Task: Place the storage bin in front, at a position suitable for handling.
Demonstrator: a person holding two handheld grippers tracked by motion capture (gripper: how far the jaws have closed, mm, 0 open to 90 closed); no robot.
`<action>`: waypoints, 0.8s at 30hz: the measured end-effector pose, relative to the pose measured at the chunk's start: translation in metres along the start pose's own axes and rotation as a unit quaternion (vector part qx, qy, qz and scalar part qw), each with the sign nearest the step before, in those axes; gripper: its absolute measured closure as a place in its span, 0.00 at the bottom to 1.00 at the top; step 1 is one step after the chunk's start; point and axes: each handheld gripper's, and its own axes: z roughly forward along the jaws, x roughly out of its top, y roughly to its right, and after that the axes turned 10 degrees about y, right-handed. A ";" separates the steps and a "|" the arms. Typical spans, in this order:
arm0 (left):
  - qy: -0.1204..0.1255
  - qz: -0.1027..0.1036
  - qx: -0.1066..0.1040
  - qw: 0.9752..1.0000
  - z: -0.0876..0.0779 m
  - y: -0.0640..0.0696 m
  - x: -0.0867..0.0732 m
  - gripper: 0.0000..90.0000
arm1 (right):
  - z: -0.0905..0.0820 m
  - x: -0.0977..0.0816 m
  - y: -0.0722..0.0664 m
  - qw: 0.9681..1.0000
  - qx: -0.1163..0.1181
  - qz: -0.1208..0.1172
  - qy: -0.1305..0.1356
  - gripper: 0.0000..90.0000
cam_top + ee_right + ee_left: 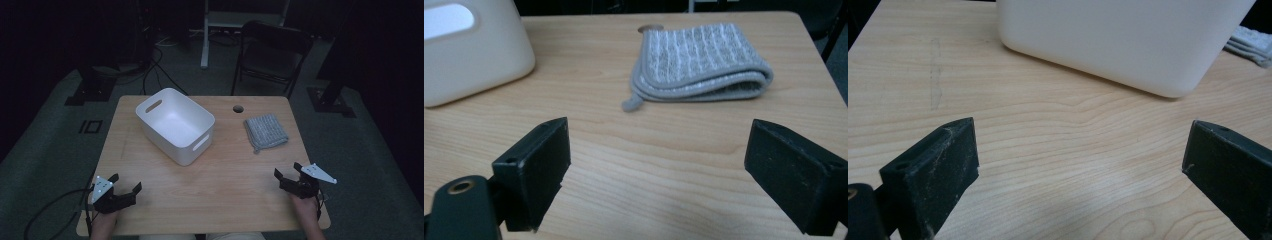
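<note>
Cloth: grey ribbed, folded, lying on the far right of your worktop, just beside the white bin.
Handling: probably soft, light and floppy; pinch the folded edge or the small corner loop.
Left hand-held gripper: jaws apart, empty, near your edge.
Right hand-held gripper: jaws apart, empty, facing the cloth.

The right gripper hovers over the table with jaws wide apart and empty. Ahead, a folded grey cloth lies near the far edge, a white bin toward the far left.
</note>
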 end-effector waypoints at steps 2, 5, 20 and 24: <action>0.003 0.007 -0.005 1.000 0.001 0.001 0.000 0.02 | 0.001 -0.001 0.000 1.000 0.002 0.000 -0.005 0.12; 0.005 0.012 -0.004 1.000 0.002 0.003 0.000 0.02 | 0.001 -0.002 0.000 1.000 0.002 -0.002 -0.007 0.12; -0.003 -0.007 0.026 1.000 -0.008 0.005 0.007 0.02 | 0.016 0.000 -0.002 0.999 0.020 0.012 -0.028 0.12; -0.011 -0.010 0.019 1.000 -0.007 0.005 0.007 0.02 | 0.019 0.006 -0.005 0.999 0.030 0.009 -0.025 0.12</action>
